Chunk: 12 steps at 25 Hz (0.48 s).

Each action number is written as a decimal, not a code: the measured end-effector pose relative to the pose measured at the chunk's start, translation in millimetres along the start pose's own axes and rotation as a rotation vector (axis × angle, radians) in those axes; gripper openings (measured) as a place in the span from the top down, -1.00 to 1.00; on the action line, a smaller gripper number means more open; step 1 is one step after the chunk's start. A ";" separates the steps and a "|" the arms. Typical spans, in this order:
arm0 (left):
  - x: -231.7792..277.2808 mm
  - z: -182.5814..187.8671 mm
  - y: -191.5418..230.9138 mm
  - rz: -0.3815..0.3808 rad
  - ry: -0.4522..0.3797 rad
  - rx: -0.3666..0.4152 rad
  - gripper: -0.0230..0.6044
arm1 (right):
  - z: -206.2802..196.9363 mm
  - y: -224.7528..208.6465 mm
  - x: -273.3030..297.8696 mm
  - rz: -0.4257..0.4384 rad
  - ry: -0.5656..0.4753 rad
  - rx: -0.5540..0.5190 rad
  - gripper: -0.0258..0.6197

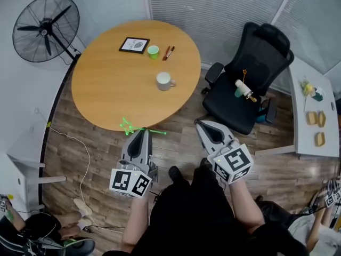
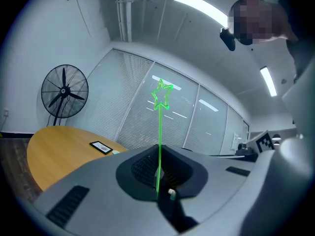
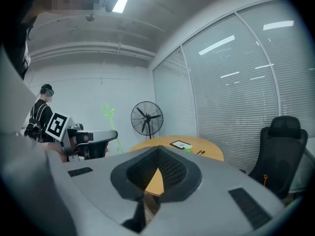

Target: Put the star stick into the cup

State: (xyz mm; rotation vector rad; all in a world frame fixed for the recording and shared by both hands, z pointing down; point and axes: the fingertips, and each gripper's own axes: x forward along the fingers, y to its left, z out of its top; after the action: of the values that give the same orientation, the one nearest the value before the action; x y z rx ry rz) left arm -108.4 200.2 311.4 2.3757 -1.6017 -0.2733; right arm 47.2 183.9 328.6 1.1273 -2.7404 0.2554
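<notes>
A green star stick (image 1: 139, 129) lies crosswise over the near edge of the round wooden table (image 1: 106, 84). My left gripper (image 1: 142, 133) is shut on its shaft. In the left gripper view the stick (image 2: 159, 127) rises straight from between the jaws, star (image 2: 162, 96) on top. A white mug (image 1: 164, 81) stands mid-table, and a small green cup (image 1: 153, 51) stands farther back. My right gripper (image 1: 204, 126) hovers over the floor right of the table, shut with nothing in it. The right gripper view shows the shut right gripper (image 3: 157, 170) and the star stick (image 3: 109, 114) at far left.
A framed picture (image 1: 134, 45) and two pens (image 1: 169, 53) lie at the table's far side. A black office chair (image 1: 250, 79) with a bottle (image 1: 244, 89) on its seat stands right. A floor fan (image 1: 47, 21) is at the back left, a white side table (image 1: 314, 137) at the far right.
</notes>
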 end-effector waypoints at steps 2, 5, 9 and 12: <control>1.0 -2.6 1.1 -0.004 0.006 -0.002 0.89 | -0.7 -0.4 -1.6 -0.006 -0.003 0.005 0.89; 5.5 -6.2 1.9 -0.008 0.014 -0.009 0.89 | -3.5 -6.4 -3.8 -0.016 0.002 0.016 0.89; 12.8 -11.9 2.7 -0.005 0.024 -0.016 0.89 | -4.8 -19.7 -6.1 -0.051 -0.004 0.043 0.89; 22.8 -13.5 4.8 0.003 0.027 -0.016 0.89 | -3.5 -29.1 0.4 -0.047 -0.005 0.047 0.89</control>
State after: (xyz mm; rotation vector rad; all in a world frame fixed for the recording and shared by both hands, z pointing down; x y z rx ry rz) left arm -100.1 178.8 325.5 2.3549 -1.5858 -0.2517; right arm 67.9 164.1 334.8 1.2045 -2.7218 0.3120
